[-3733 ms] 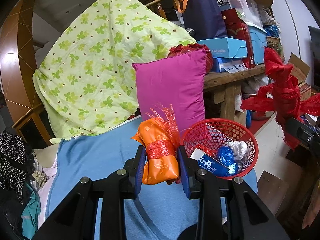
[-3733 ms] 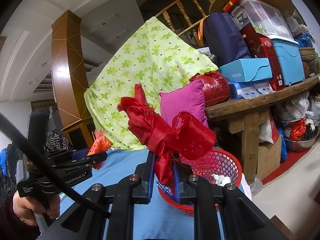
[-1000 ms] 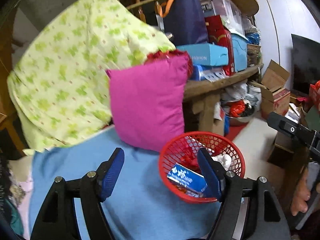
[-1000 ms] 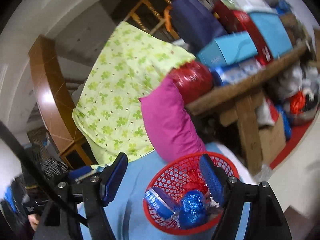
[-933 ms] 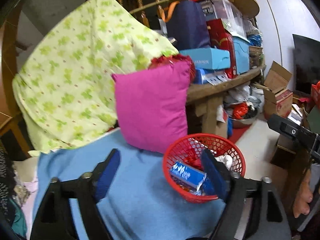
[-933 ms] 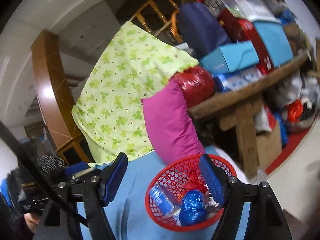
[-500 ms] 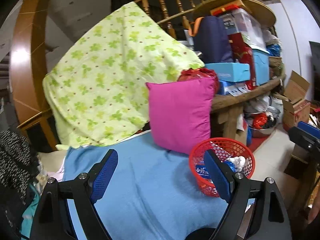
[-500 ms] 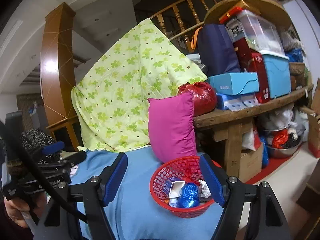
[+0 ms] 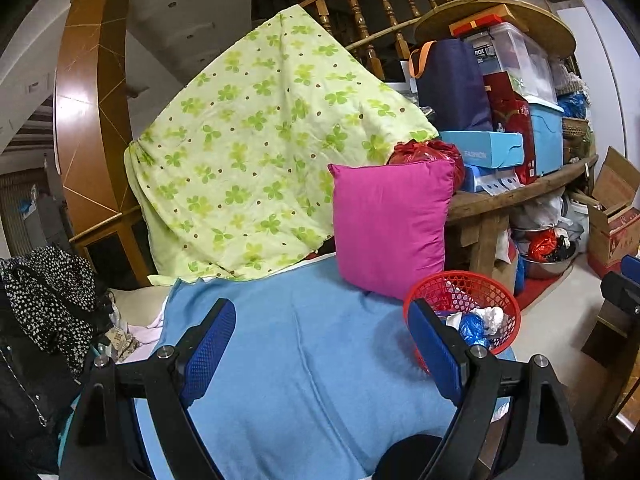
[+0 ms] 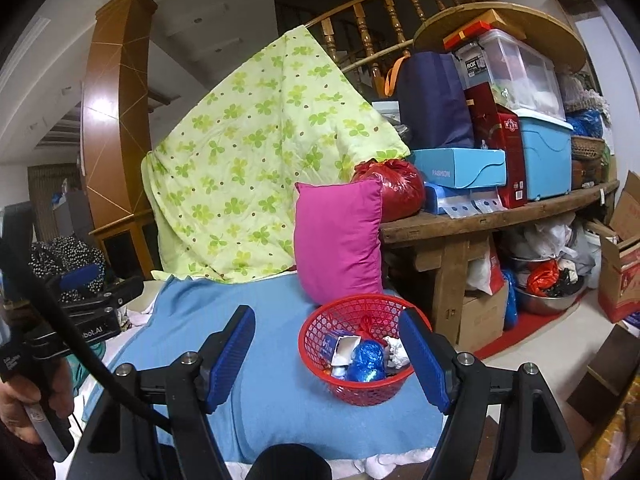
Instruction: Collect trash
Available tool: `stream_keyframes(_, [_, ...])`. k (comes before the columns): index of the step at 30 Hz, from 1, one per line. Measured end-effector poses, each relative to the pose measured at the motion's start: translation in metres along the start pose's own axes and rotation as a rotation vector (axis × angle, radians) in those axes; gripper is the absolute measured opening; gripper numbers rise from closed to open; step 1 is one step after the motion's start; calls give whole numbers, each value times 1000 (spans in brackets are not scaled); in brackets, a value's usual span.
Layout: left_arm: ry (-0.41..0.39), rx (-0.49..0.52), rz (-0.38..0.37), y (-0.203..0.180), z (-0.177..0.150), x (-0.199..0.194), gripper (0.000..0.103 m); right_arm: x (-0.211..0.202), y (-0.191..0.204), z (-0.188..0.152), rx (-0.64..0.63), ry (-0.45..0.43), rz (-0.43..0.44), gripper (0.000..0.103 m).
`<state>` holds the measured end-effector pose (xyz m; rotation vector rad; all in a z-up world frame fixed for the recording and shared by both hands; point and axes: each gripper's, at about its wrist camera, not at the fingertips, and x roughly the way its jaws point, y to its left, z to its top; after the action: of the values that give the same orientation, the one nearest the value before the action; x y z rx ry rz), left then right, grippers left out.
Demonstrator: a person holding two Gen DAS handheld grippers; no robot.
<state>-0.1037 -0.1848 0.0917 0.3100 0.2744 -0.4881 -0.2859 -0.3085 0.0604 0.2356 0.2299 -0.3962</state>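
Observation:
A red mesh basket (image 10: 360, 394) stands on the blue blanket (image 10: 272, 380) in front of a pink pillow (image 10: 338, 240). Inside lie a blue foil wad (image 10: 366, 356), crumpled white paper (image 10: 396, 354), a blue-and-white packet (image 10: 334, 344) and a red ribbon (image 10: 366, 326). My right gripper (image 10: 326, 354) is open and empty, drawn back from the basket, which shows between its fingers. My left gripper (image 9: 320, 344) is open and empty over the blanket, with the basket (image 9: 508, 312) behind its right finger. The left gripper (image 10: 108, 284) also shows at the far left of the right wrist view, held by a hand (image 10: 24, 396).
A green flowered quilt (image 9: 256, 152) hangs behind the pillow. A wooden bench (image 10: 500, 220) on the right carries boxes, a dark bag and a red sack (image 10: 394, 188). Bags, a metal bowl and cardboard boxes (image 10: 620, 264) stand on the floor. Dark clothes (image 9: 48, 304) are piled at the left.
The orange packet and red ribbon bundle have left the jaws. Over the last second both grippers drew back and up from the basket, and the left jaws widened.

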Motion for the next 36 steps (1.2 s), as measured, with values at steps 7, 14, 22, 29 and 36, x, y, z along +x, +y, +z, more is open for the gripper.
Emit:
stream_keyframes(7, [-17,16,17,-5,1,-19,91,-12,3,1,-15,4,-1,78])
stream_keyframes(14, [-33,18,22,-8,4,-30,99,-17,4,-4,-25,21,-5,78])
stream_keyframes(22, [3,17,2,-10,2,-29,99,-17,-1,-10,-17,52,-33,78])
stream_keyframes(29, [17,11,6,-10,-1,-26,99,-18,-6,-13,3,60,-50,78])
stream_keyframes(36, [27,0,11,-7,-4,-23,99,-14,-2,-15,-6,71,-53,78])
